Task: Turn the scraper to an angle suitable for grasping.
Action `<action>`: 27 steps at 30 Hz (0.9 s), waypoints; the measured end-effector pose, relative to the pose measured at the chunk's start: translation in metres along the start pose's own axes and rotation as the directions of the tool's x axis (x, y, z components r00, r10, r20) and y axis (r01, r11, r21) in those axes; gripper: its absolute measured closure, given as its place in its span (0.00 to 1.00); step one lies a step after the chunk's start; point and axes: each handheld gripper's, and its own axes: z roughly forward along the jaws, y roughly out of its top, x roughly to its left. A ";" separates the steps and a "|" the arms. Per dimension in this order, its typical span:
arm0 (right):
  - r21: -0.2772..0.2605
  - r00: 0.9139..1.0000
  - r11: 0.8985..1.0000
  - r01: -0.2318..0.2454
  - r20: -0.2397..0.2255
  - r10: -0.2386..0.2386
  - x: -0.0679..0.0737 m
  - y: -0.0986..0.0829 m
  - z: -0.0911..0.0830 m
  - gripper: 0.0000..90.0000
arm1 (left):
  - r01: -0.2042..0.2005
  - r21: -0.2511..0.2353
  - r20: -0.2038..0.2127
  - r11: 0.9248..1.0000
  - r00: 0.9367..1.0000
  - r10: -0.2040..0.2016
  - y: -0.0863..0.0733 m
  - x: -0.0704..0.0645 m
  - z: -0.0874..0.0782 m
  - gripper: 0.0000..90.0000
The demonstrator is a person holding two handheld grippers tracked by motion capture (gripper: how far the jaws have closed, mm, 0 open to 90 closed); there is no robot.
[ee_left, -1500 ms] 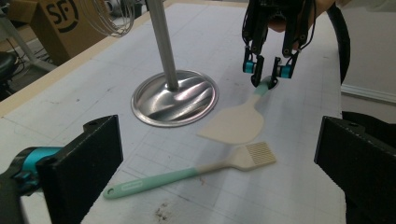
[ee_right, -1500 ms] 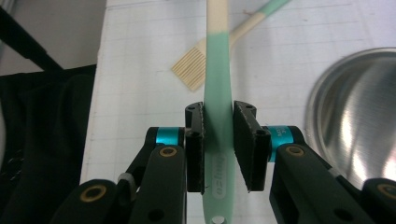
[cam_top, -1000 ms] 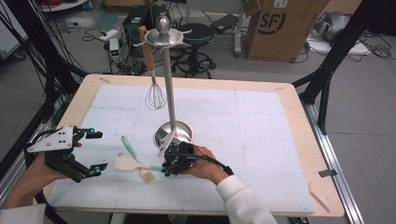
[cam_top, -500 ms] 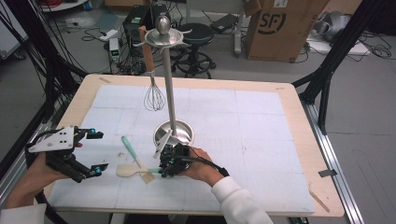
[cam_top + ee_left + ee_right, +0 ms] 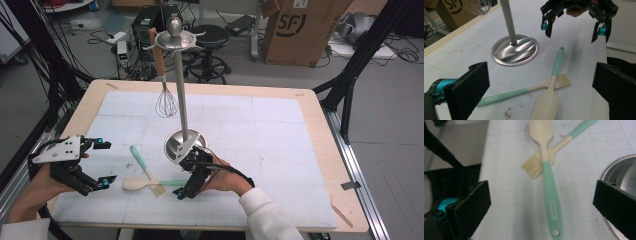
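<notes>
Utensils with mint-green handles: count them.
2. A spatula and a brush lie crossed on the mat by the stand's base, under the right gripper.

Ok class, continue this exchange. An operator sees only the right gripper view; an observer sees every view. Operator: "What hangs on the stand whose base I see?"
Observer: A whisk hangs from the top of the stand.
Operator: Where is the other gripper?
Observer: The left gripper hovers open, left of the spatula head, touching nothing.
Operator: How low are my jaws?
Observer: The right gripper is open, its tips off the table above the spatula's handle end.
</notes>
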 end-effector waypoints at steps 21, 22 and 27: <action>-0.187 0.985 0.982 -0.034 0.161 0.065 0.003 -0.057 -0.098 0.00 | -0.001 0.012 0.002 1.000 1.000 0.001 0.001 0.000 0.005 0.02; -0.191 0.983 0.981 -0.035 0.171 0.068 0.003 -0.061 -0.102 0.00 | 0.003 0.011 0.001 1.000 1.000 -0.003 0.001 0.000 0.006 0.02; -0.210 0.976 0.977 -0.043 0.200 0.087 0.004 -0.074 -0.117 0.00 | 0.002 0.015 0.001 1.000 1.000 -0.002 0.001 0.000 0.006 0.02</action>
